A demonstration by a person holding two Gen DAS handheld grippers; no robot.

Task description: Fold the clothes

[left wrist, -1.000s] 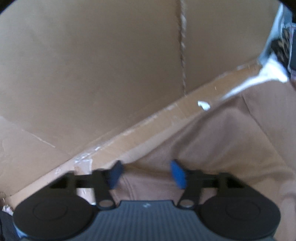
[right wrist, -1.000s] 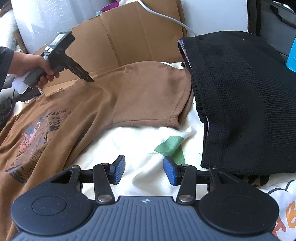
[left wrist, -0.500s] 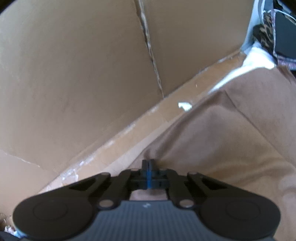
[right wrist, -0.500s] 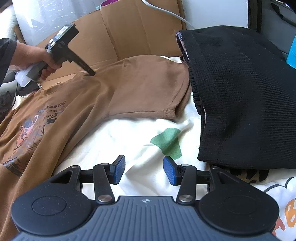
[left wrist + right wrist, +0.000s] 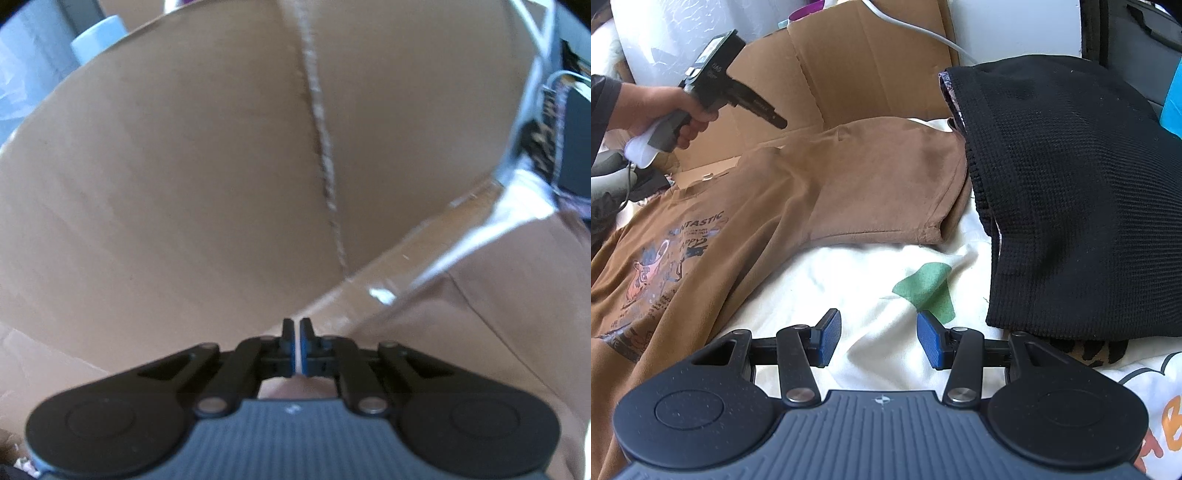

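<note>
A brown printed T-shirt (image 5: 871,184) lies spread on a white sheet (image 5: 827,284), its sleeve reaching toward the right. A hand (image 5: 661,110) holds my left gripper (image 5: 781,123) just above the shirt's shoulder edge, shut and tilted up toward the cardboard. In the left wrist view the left gripper (image 5: 296,347) has its pads together with only a thin pale sliver between them, and no cloth shows there. Brown shirt fabric (image 5: 498,332) lies below and to its right. My right gripper (image 5: 879,338) hovers open over the sheet, below the sleeve, holding nothing.
A black knit garment (image 5: 1071,184) lies folded on the right, touching the sleeve end. Flattened cardboard (image 5: 868,55) stands behind the shirt and fills the left wrist view (image 5: 184,184). A green patch (image 5: 925,288) marks the sheet. A white cable (image 5: 912,27) runs over the cardboard.
My left gripper went from open at the shirt's shoulder to shut, then rose and tilted up toward the cardboard. The right gripper edged slightly forward and stayed open.
</note>
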